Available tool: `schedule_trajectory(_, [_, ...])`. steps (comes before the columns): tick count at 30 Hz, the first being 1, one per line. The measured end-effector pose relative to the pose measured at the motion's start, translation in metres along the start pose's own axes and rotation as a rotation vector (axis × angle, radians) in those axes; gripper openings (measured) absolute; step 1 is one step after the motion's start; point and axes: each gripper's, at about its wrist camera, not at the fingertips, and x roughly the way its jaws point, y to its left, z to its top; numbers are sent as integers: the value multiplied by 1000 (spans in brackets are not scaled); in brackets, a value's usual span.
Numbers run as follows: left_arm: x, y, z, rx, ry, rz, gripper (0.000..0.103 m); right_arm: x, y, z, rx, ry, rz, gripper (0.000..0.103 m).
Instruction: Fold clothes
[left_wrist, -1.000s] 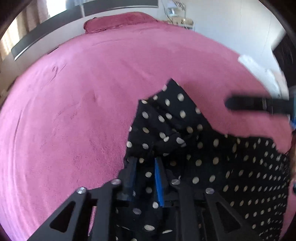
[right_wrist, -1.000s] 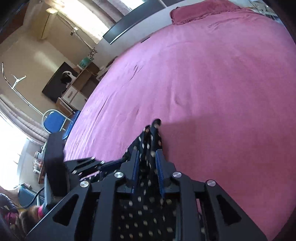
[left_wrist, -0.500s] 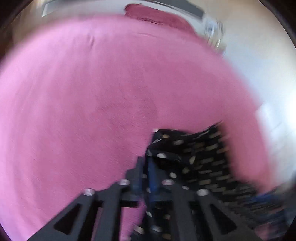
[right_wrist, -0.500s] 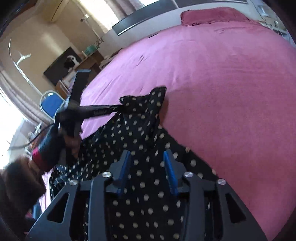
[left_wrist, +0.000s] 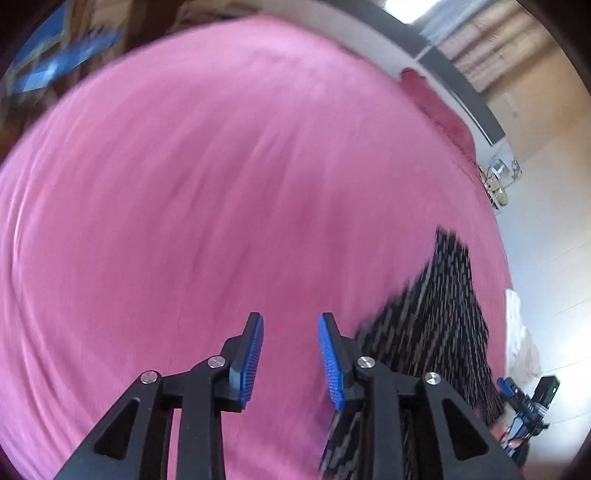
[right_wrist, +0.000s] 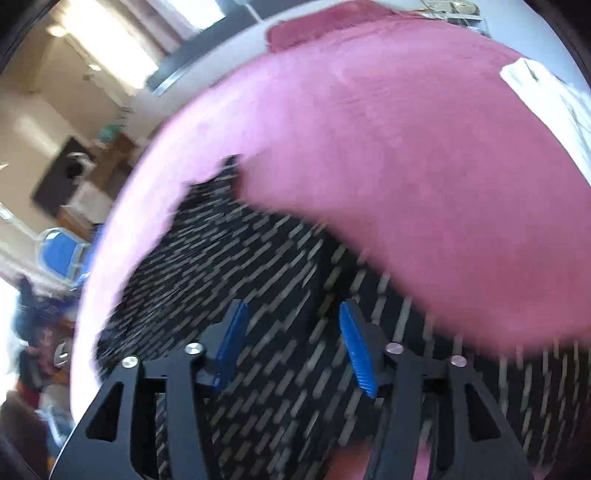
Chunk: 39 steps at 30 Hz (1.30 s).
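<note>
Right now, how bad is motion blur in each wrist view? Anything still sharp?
Left wrist view: heavy blur; pink bedspread streaked, black polka-dot garment smeared into dashes; only the open left gripper is crisp. Right wrist view: same smear on the garment, window glare upper left; open right gripper sharp.

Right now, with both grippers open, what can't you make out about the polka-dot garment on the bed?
- polka-dot garment: right wrist view, motion blur smears the dots; fold lines unreadable.
- Near hem: cut off by the bottom edge and hidden behind the right gripper.
- Left wrist view: only a blurred strip right of the left gripper.
</note>
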Motion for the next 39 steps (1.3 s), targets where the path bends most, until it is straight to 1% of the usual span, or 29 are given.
schedule_trajectory(1, [0, 15, -20, -28, 27, -27, 32, -12, 8, -17, -14, 9, 16, 68])
schedule_trajectory(3, [9, 29, -74, -88, 63, -102, 32, -33, 26, -60, -39, 32, 30, 72])
schedule_trajectory(5, [25, 29, -120, -175, 89, -224, 32, -37, 47, -104, -63, 110, 53, 73])
schedule_trajectory(6, [34, 24, -128, -210, 92, -268, 32, -34, 60, -121, -82, 144, 52, 73])
schedule_trajectory(8, [42, 18, -162, -299, 92, -357, 32, -33, 78, -151, -108, 201, 28, 73])
schedule_trajectory(9, [45, 12, -180, -327, 82, -372, 32, -33, 85, -165, -107, 231, 29, 73])
schedule_trajectory(12, [55, 6, -214, -415, 76, -464, 33, -33, 102, -202, -145, 291, -8, 73])
schedule_trajectory(13, [59, 1, -225, -447, 82, -499, 34, -32, 102, -211, -160, 305, -38, 73])
schedule_trajectory(14, [66, -7, -235, -463, 90, -527, 37, -31, 101, -218, -174, 318, -73, 73])
schedule_trajectory(16, [79, -31, -250, -453, 104, -558, 37, -29, 99, -233, -204, 344, -145, 73])
schedule_trajectory(18, [88, -64, -260, -397, 87, -563, 39, -36, 94, -242, -183, 333, -151, 73])
schedule_trajectory(19, [80, -82, -267, -339, 69, -542, 39, -41, 93, -246, -180, 321, -150, 73])
schedule_trajectory(20, [85, -101, -269, -294, 58, -513, 40, -45, 92, -249, -180, 309, -151, 73])
schedule_trajectory(21, [75, -116, -274, -220, 34, -454, 40, -49, 92, -253, -180, 298, -152, 73])
schedule_trajectory(22, [60, -143, -283, -89, -21, -362, 40, -53, 90, -256, -179, 278, -151, 73])
schedule_trajectory(23, [49, -169, -292, 47, -65, -290, 41, -56, 89, -259, -177, 255, -150, 73])
schedule_trajectory(24, [43, -197, -302, 192, -90, -219, 41, -61, 87, -262, -183, 227, -162, 73])
schedule_trajectory(25, [43, -233, -317, 365, -115, -111, 41, -66, 86, -265, -201, 200, -177, 73])
schedule_trajectory(26, [47, -270, -337, 560, -160, 43, 41, -71, 85, -268, -222, 174, -191, 73])
schedule_trajectory(27, [50, -286, -356, 700, -193, 154, 41, -76, 84, -271, -243, 149, -205, 73])
schedule_trajectory(28, [62, -306, -371, 812, -203, 229, 41, -79, 84, -270, -250, 130, -200, 73])
schedule_trajectory(29, [64, -304, -383, 874, -208, 280, 41, -81, 83, -267, -249, 107, -183, 73])
schedule_trajectory(30, [79, -314, -399, 942, -233, 377, 41, -83, 81, -265, -247, 83, -160, 73])
schedule_trajectory(31, [84, -312, -404, 971, -241, 433, 41, -83, 77, -263, -234, 72, -141, 73])
schedule_trajectory(33, [93, -300, -420, 1036, -218, 515, 41, -82, 69, -260, -201, 59, -109, 73])
schedule_trajectory(34, [102, -302, -427, 1067, -228, 558, 41, -86, 61, -257, -176, 44, -82, 73])
schedule_trajectory(36, [110, -300, -431, 1143, -282, 646, 41, -97, 42, -252, -120, 11, -21, 73])
schedule_trajectory(37, [114, -303, -442, 1202, -331, 709, 42, -103, 32, -251, -91, -1, -7, 73])
schedule_trajectory(39, [126, -309, -454, 1304, -388, 811, 44, -109, 13, -247, -35, -8, 3, 73])
